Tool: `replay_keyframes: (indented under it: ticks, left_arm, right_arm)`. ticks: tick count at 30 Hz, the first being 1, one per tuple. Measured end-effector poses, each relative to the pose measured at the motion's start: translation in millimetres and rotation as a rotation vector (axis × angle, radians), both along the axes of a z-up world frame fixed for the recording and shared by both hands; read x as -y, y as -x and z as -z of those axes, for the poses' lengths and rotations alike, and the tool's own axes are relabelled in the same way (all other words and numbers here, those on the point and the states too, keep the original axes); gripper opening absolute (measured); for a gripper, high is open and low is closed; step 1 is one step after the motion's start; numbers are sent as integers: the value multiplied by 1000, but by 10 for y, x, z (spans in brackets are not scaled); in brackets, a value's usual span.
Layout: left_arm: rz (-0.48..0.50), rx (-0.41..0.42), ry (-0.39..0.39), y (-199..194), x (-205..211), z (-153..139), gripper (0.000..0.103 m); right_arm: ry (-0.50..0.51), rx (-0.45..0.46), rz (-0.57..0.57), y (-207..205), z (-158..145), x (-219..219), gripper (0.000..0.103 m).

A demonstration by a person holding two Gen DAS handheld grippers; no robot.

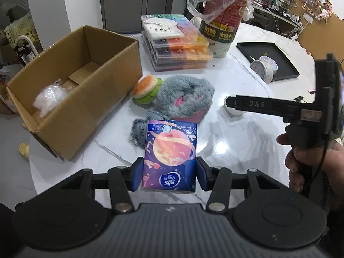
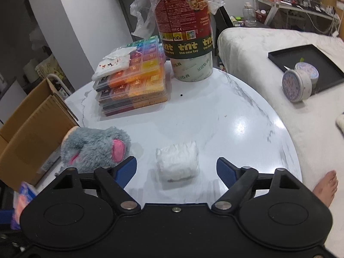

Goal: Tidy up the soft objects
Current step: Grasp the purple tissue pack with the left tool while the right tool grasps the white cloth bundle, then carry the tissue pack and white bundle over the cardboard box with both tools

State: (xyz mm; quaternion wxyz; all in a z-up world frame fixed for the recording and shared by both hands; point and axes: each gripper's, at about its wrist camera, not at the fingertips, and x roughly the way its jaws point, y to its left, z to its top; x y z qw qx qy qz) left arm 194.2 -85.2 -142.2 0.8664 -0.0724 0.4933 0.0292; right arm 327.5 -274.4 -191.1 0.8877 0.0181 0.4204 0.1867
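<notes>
My left gripper [image 1: 169, 173] is shut on a purple Vinda tissue pack [image 1: 169, 152] and holds it above the white table [image 1: 236, 133]. Beyond it lie a grey plush toy [image 1: 185, 99], a small grey plush piece [image 1: 138, 132] and a burger plush [image 1: 146, 89]. An open cardboard box [image 1: 86, 99] at the left holds a clear plastic bundle [image 1: 49, 97]. My right gripper [image 2: 176, 168] is open over a white fluffy bundle [image 2: 177, 164] on the table, jaws on either side of it. It also shows from the side in the left wrist view [image 1: 231, 104]. The grey plush [image 2: 94, 146] lies left of it.
A stack of bead organizer cases [image 1: 176, 43] and a tall red toy canister in plastic wrap [image 2: 185, 25] stand at the back. A black tray [image 2: 307, 66] with round tins [image 2: 297, 85] sits on the white sofa at the right. A bare foot [image 2: 324, 187] shows beside the table.
</notes>
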Motion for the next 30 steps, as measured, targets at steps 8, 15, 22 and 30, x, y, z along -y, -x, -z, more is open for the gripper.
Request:
replay_keyframes:
  ticks: [8,15,22,30]
  left_arm:
    - [-18,23,2,57,-174,-102,50]
    - [-27,53,-1,113,-283,-224,50]
    - [-41,87,-15,167,-402,-388,50]
    - [-60,127,-22,223,-627,-611,50]
  right_arm:
    - [72,-25,-12,80,-8,-77,41]
    - [74,-23,26,224,-275,-50,40]
    - [35,-67,71,317,-534,-65,40]
    - [22,-40,50,475,-846,-190,40]
